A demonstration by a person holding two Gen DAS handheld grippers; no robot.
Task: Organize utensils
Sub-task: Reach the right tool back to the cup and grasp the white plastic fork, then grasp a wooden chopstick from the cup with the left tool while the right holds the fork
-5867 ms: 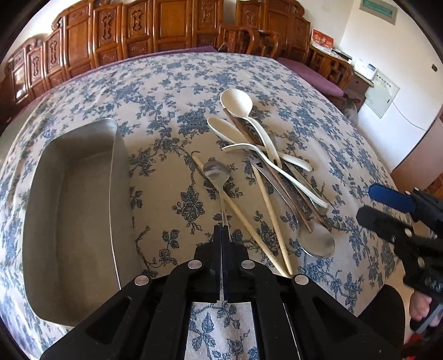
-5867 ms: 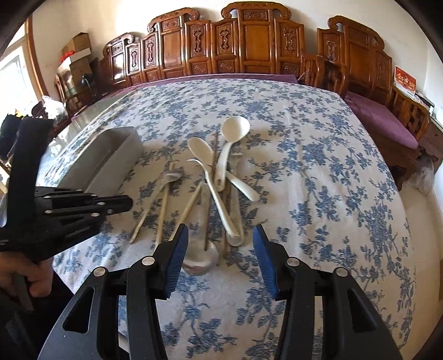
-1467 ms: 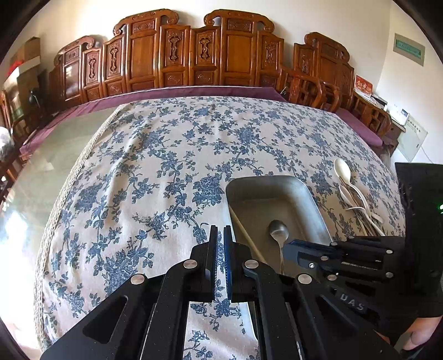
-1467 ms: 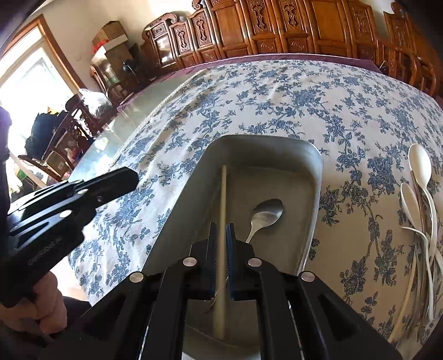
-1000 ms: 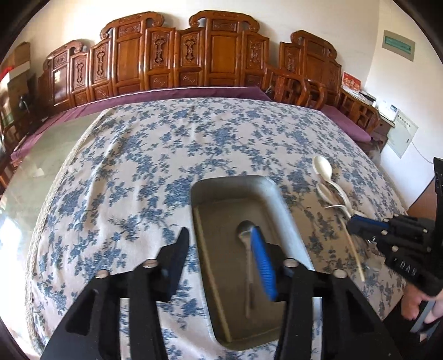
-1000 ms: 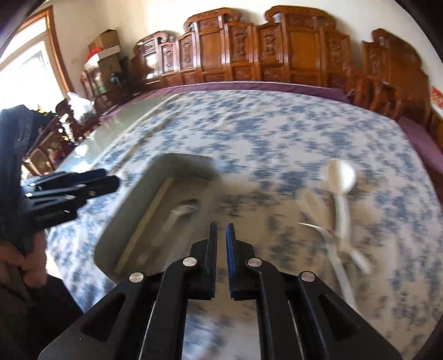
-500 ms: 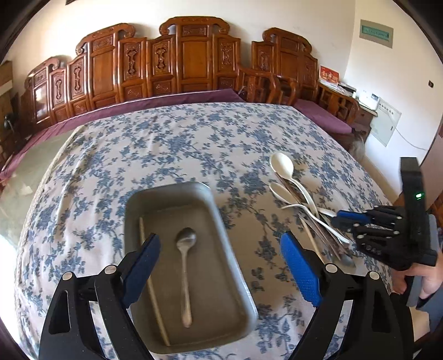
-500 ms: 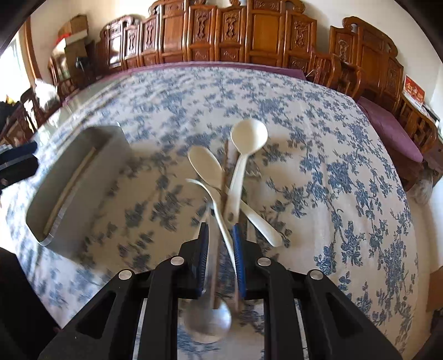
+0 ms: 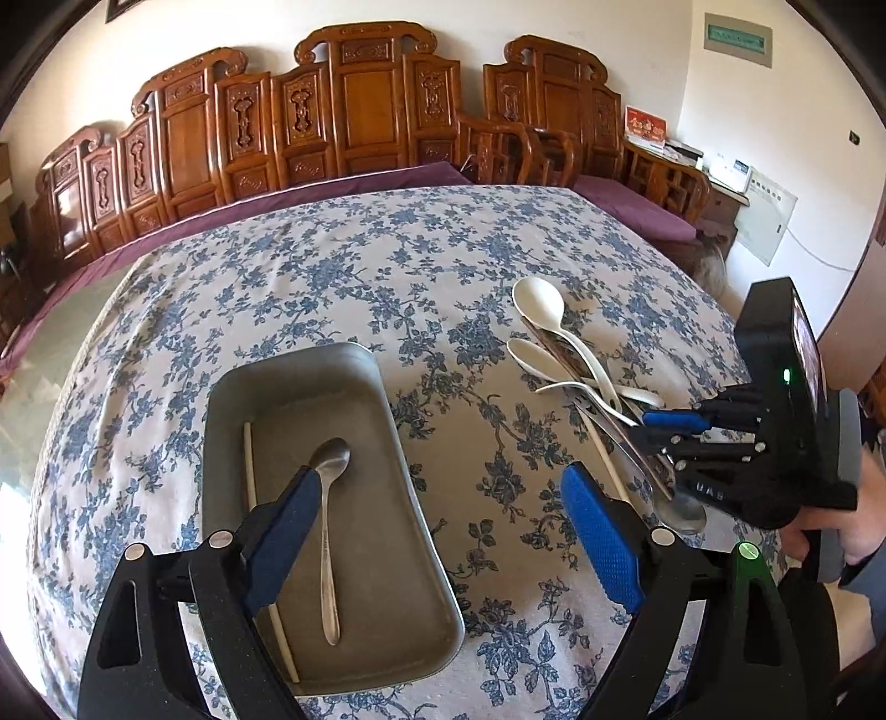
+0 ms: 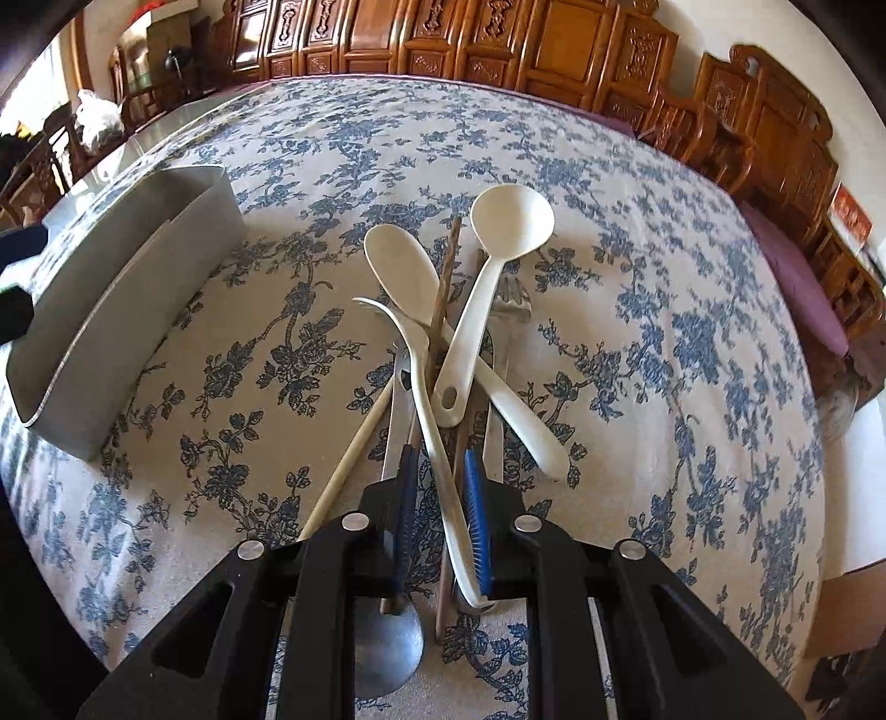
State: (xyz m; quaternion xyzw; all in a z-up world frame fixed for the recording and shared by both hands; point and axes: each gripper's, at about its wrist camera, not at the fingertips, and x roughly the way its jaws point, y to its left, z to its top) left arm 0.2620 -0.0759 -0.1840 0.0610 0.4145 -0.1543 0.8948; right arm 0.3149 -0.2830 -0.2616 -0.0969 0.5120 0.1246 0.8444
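Here right gripper (image 10: 437, 487) straddles white fork (image 10: 437, 443); tray (image 9: 387, 399) well apart.

Carved reddish-brown wooden chair backs (image 9: 354, 105) line a plain white wall (image 9: 653, 50). A purple seat cushion (image 9: 631, 207) lies beneath. Daylight brightens the room.

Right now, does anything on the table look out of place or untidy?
Yes. The utensil pile lies crossed and tangled on the tablecloth, outside the metal tray, which holds only one metal spoon and one chopstick.
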